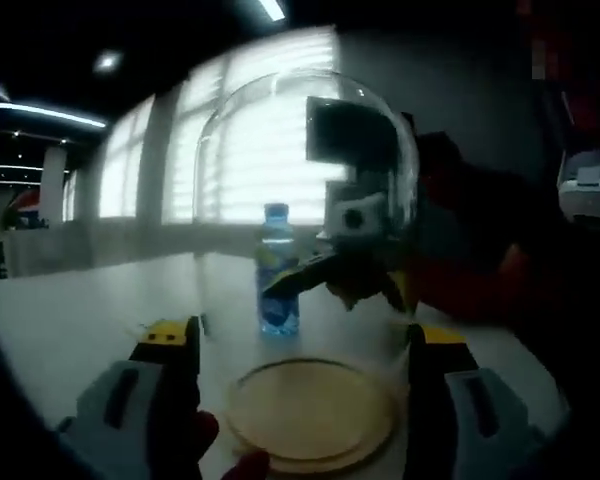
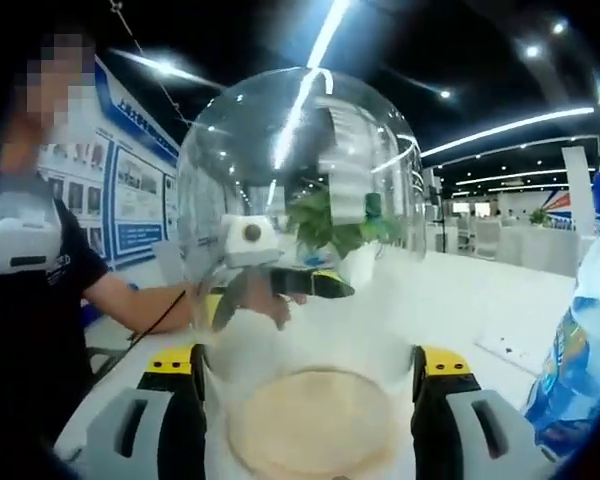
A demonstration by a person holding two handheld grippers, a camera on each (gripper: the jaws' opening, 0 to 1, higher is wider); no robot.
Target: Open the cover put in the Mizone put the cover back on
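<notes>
A big white desk [image 1: 90,310] fills the room's middle, with bright windows [image 1: 250,130] behind it in the left gripper view. In the right gripper view the desk [image 2: 460,300] runs far back, and a person in a dark shirt [image 2: 30,300] stands at its side, near a wall of posters [image 2: 130,200].

On the desk stands a tall clear glass cover [image 1: 310,200] shaped like a bell. It sits over a round wooden plate [image 1: 310,415]. In the right gripper view the same cover [image 2: 300,220] stands between the two jaws, on the plate [image 2: 315,420].

The left gripper [image 1: 300,400] has its yellow and grey jaws spread wide, one on each side of the bottom of the cover. I cannot tell if they touch the glass. The right gripper [image 2: 305,400] has its jaws spread the same way, at both sides of the cover, and I cannot tell if they press on it.

The blue drink bottle [image 1: 277,270] stands upright on the desk, past the cover, seen through the glass in the left gripper view. In the right gripper view the bottle [image 2: 580,340] is close, at the right edge, outside the cover.

Through the glass, each view shows the other gripper across the cover. A small green plant [image 2: 335,225] also shows behind the glass in the right gripper view.
</notes>
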